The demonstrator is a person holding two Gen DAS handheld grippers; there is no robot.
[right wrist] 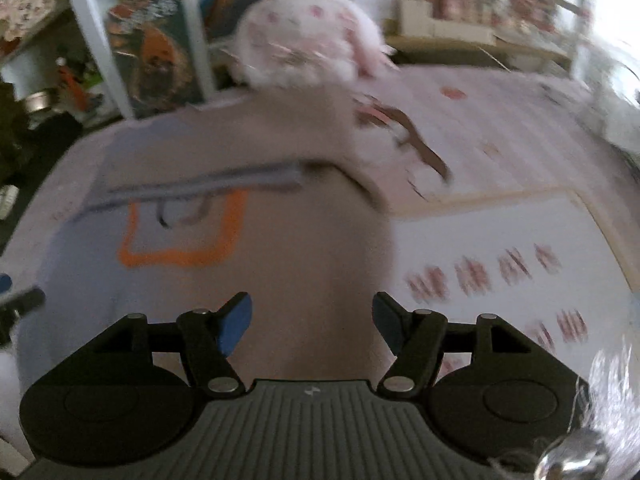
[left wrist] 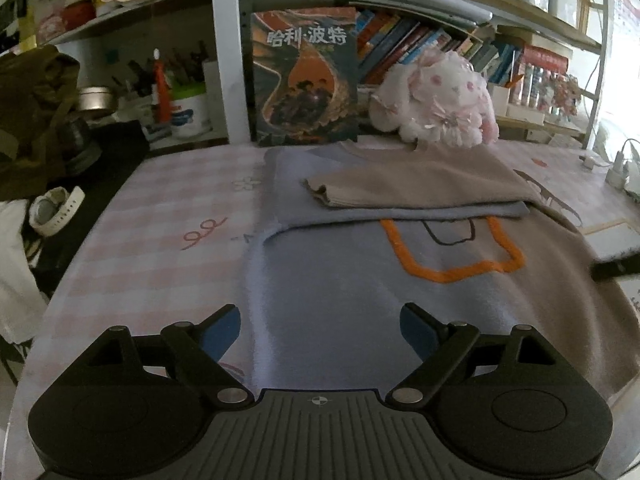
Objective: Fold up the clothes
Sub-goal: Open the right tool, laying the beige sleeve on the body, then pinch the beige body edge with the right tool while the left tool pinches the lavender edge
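A sweater, lavender-blue on the left and beige on the right, lies flat on the table (left wrist: 332,288) with an orange outlined shape (left wrist: 456,260) on its chest. Both sleeves are folded across its upper part (left wrist: 416,188). My left gripper (left wrist: 320,330) is open and empty, hovering over the sweater's lower blue part. My right gripper (right wrist: 312,328) is open and empty over the beige half (right wrist: 312,240); that view is motion-blurred. A dark tip of the right gripper shows at the right edge of the left wrist view (left wrist: 616,266).
The table has a pink checked cloth (left wrist: 160,216). A pink plush toy (left wrist: 436,96) and an upright book (left wrist: 306,76) stand behind the sweater, before shelves of books. A white watch (left wrist: 56,210) lies at the left. A power strip with cables (left wrist: 620,168) lies at the right.
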